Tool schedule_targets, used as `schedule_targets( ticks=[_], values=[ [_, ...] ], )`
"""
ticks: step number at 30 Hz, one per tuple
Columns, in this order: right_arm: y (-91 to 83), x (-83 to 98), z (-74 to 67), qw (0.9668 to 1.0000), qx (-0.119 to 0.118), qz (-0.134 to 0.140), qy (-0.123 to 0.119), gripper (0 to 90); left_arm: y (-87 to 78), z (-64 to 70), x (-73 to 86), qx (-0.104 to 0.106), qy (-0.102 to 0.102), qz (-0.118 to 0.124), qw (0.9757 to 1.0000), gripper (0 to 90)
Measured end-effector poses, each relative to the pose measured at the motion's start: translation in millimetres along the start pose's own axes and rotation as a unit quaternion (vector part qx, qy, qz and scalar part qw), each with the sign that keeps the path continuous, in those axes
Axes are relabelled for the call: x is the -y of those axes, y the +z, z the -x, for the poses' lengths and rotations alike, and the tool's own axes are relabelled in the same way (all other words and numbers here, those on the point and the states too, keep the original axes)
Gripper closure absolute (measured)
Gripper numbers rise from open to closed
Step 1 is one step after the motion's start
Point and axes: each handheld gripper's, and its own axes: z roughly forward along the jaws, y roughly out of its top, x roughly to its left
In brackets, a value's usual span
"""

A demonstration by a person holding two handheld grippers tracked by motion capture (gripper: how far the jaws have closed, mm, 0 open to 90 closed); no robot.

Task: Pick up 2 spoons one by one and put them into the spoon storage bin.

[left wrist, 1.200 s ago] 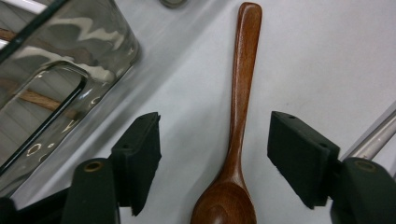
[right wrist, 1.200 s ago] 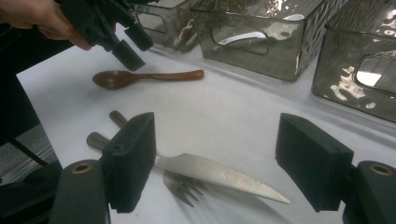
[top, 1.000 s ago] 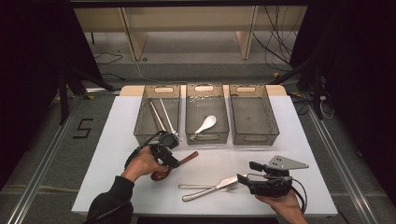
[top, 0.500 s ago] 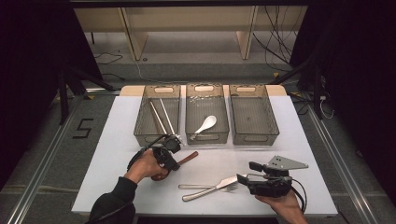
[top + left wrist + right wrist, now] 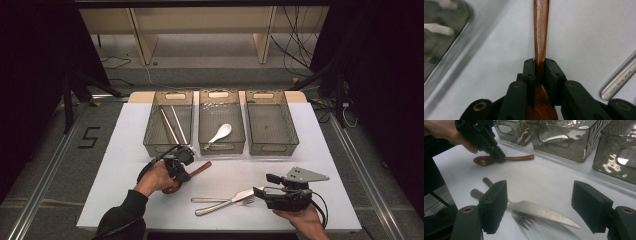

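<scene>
A brown wooden spoon [image 5: 201, 167] lies on the white table in front of the left bin. My left gripper [image 5: 181, 167] comes down on it, and its jaws have just been closing. In the left gripper view the pads [image 5: 530, 72] press both sides of the wooden spoon's [image 5: 541, 30] narrow neck. My right gripper [image 5: 260, 186] rests at the front right. It stands open [image 5: 541, 200] over a metal knife [image 5: 541, 213] and a fork [image 5: 524, 220] that lie crossed on the table. The right gripper view also shows the left gripper [image 5: 498, 158] on the wooden spoon [image 5: 520, 158].
Three clear bins stand in a row at the back. The left bin [image 5: 150, 135] holds chopsticks [image 5: 172, 124], the middle bin [image 5: 222, 93] holds a white spoon [image 5: 220, 134], and the right bin [image 5: 272, 130] has nothing in it. The knife [image 5: 225, 202] points toward my right gripper.
The left gripper's jaws have closed onto the wooden spoon's neck, with the hand shifting only slightly. The right gripper, knife and fork have stayed where they were.
</scene>
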Motion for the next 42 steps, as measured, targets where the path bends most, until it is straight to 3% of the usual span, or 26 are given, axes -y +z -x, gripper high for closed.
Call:
schedule_targets(
  ticks=[7, 13, 21, 27, 29, 32, 34, 39, 42],
  values=[
    [-0.3, -0.1, 0.1, 1.0000, 0.001, 0.000, 0.001, 29.9, -0.8, -0.5, 1.0, -0.003, 0.012, 0.010, 0.9999, 80.6],
    [-0.3, 0.0, 0.5, 1.0000, 0.001, 0.000, 0.002, 29.9, -10.0, -1.6, 0.6, -0.004, 0.013, 0.037, 0.9992, 80.9],
    [-0.7, 0.1, 0.6, 1.0000, 0.001, 0.000, 0.001, 29.9, -22.4, 0.7, -0.4, 0.020, 0.018, 0.055, 0.9981, 81.1],
    [-0.8, 0.1, 1.2, 1.0000, 0.002, 0.002, 0.004, 29.9, -34.0, 4.3, -3.7, 0.045, 0.018, 0.082, 0.9954, 81.1],
    [-0.7, 0.2, 1.6, 1.0000, 0.002, 0.003, 0.005, 29.9, -39.8, 6.0, -5.5, 0.057, 0.018, 0.101, 0.9931, 81.1],
    [-0.6, 0.4, 2.2, 1.0000, 0.003, 0.004, 0.007, 29.8, -49.3, 7.7, -10.5, 0.059, 0.020, 0.125, 0.9902, 81.1],
    [-0.7, 0.4, 2.5, 1.0000, 0.004, 0.005, 0.007, 29.8, -53.8, 7.2, -14.3, 0.070, 0.015, 0.147, 0.9866, 81.1],
    [-1.6, 0.3, 3.0, 0.9999, 0.005, 0.008, 0.008, 29.8, -60.3, 5.4, -25.0, 0.064, 0.005, 0.183, 0.9810, 81.1],
    [-1.8, 0.4, 3.2, 0.9999, 0.005, 0.008, 0.009, 29.8, -62.2, 0.3, -32.8, 0.069, -0.010, 0.208, 0.9757, 81.1]
  ],
)
